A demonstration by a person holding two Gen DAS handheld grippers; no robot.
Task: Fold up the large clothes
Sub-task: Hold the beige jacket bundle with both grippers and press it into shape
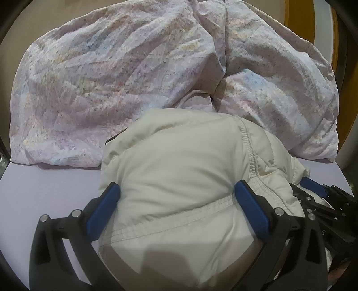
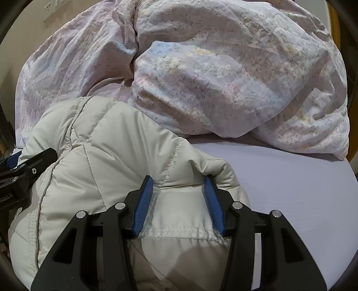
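Note:
A puffy white quilted jacket (image 1: 179,145) lies bunched on the lilac bed sheet (image 1: 44,183). My left gripper (image 1: 176,184) stands wide open around a thick roll of the jacket. The padding bulges up between its blue pads and fills the gap. In the right wrist view the same jacket (image 2: 111,145) spreads to the left. My right gripper (image 2: 177,178) is shut on a fold near the stitched hem, and the fabric creases at its pads. Both grippers sit close side by side on the jacket, and a blue finger (image 1: 313,187) of the right one shows at the left view's right edge.
A crumpled pastel floral duvet (image 1: 111,78) (image 2: 223,78) is piled just behind the jacket and touches its far side. Bare sheet (image 2: 279,179) lies to the right. A wall socket (image 2: 50,9) and a wooden frame (image 1: 290,13) show beyond.

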